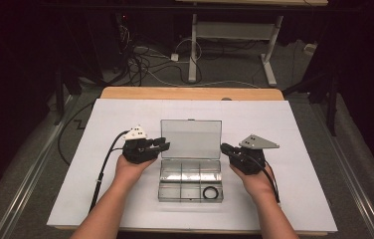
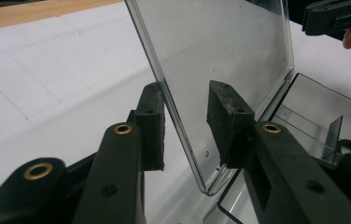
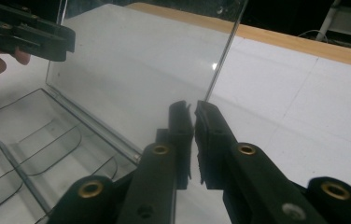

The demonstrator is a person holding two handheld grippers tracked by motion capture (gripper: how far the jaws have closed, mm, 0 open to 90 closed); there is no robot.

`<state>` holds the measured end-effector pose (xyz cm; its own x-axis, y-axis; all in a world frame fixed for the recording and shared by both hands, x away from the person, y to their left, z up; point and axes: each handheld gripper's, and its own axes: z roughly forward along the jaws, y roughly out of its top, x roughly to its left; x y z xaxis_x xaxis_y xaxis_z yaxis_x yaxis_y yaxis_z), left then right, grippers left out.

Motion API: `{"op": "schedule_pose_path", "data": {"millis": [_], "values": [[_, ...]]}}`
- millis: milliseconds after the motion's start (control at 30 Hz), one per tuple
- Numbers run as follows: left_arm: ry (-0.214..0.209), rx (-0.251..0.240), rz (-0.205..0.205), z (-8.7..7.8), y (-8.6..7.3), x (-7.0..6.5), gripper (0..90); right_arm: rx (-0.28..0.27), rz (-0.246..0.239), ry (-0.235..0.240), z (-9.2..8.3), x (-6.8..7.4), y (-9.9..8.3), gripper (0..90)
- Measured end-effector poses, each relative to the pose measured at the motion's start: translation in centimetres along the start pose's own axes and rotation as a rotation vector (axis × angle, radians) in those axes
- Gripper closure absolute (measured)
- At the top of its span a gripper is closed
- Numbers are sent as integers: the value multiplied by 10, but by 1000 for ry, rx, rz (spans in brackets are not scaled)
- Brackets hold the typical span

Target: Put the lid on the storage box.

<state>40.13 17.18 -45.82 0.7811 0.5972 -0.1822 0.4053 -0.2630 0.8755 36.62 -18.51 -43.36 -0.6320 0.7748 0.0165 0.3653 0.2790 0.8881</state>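
A clear plastic compartment box [image 1: 161, 180] lies on the white sheet with its lid [image 1: 191, 139] standing upright. A black ring [image 1: 211, 192] rests in its front right compartment. My left gripper [image 1: 164, 144] is at the lid's left edge. In the left gripper view the lid [image 2: 229, 46] passes between its jaws [image 2: 185, 121], the left pad [image 2: 152, 126] close against it and a gap before the right pad. My right gripper [image 1: 223, 148] is at the lid's right edge. In the right gripper view its jaws [image 3: 194, 112] are pinched together on the lid [image 3: 141, 70].
The white sheet [image 1: 125, 114] covers a wooden table [image 1: 190, 93]. Beyond the far edge, the floor holds cables [image 1: 140, 64] and a desk's white legs [image 1: 193, 50]. Bare sheet lies on both sides of the box.
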Motion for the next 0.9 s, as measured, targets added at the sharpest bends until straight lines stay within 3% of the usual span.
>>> {"op": "schedule_pose_path", "data": {"millis": [167, 467, 900], "values": [[8, -10, 20, -4, 0, -4, 694, -7, -3, -7, -3, 6, -3, 900], [19, -32, 46, -10, -2, -11, 734, -26, -26, 38, -4, 16, -5, 900], [33, -37, 95, -20, -6, -26, 738, -30, -27, 47, -2, 23, -7, 900]]}}
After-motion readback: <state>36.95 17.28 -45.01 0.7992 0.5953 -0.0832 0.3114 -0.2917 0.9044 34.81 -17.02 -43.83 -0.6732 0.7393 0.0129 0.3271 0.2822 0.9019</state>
